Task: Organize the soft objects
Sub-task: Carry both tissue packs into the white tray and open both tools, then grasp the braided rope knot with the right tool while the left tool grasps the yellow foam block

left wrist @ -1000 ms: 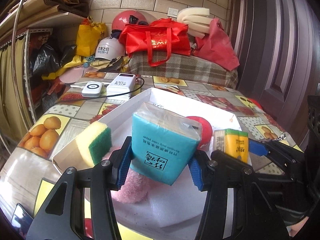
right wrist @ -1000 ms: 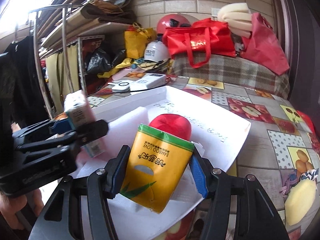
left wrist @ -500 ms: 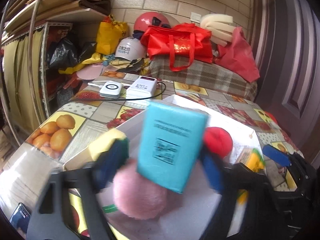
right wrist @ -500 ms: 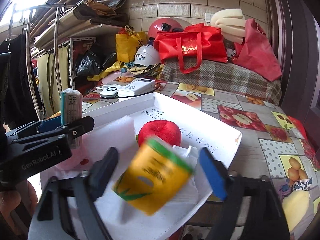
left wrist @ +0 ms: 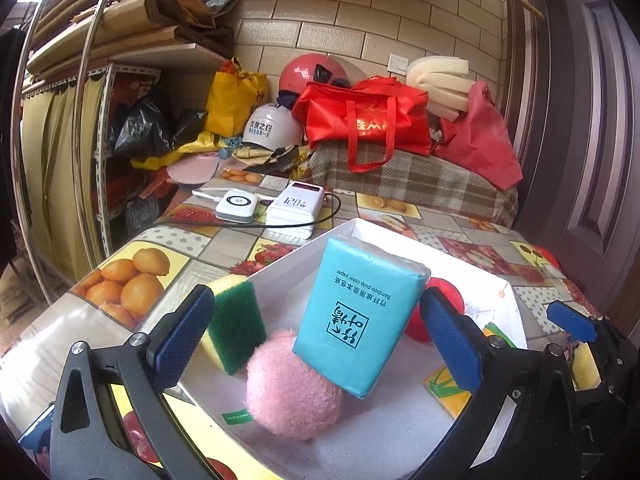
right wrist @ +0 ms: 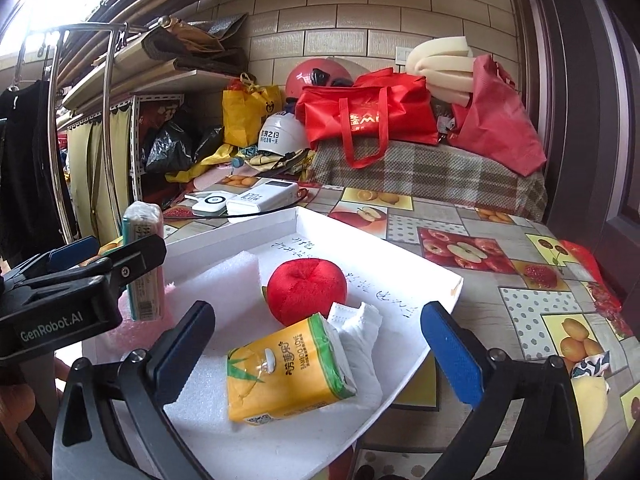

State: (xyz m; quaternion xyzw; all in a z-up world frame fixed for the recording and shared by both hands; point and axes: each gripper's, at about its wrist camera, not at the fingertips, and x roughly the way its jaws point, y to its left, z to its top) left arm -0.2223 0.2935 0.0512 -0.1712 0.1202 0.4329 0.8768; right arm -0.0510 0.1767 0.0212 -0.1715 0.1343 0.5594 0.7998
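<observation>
Soft objects are all in the white tray [right wrist: 384, 240] on the fruit-print tablecloth [right wrist: 532, 296]. Teal tissue pack [left wrist: 360, 316]: plastic-wrapped, dark print, standing tilted, its lower edge against the fuzzy pink ball [left wrist: 292, 392]. Yellow-and-green sponge [left wrist: 234, 324] stands on edge at the tray's left wall. Yellow tissue pack [right wrist: 284, 372], green-trimmed with a bamboo leaf print, lies flat on the white foam liner [right wrist: 224, 284], touching a crumpled white mask [right wrist: 360, 332]; the red plush apple [right wrist: 306, 290] sits just behind it. Left gripper [left wrist: 316, 340] has just been opening, jaws wide, blue pads clear of the teal pack that is between them. Right gripper [right wrist: 316, 350] has also just been opening, jaws wide apart, with the yellow pack between them untouched.
</observation>
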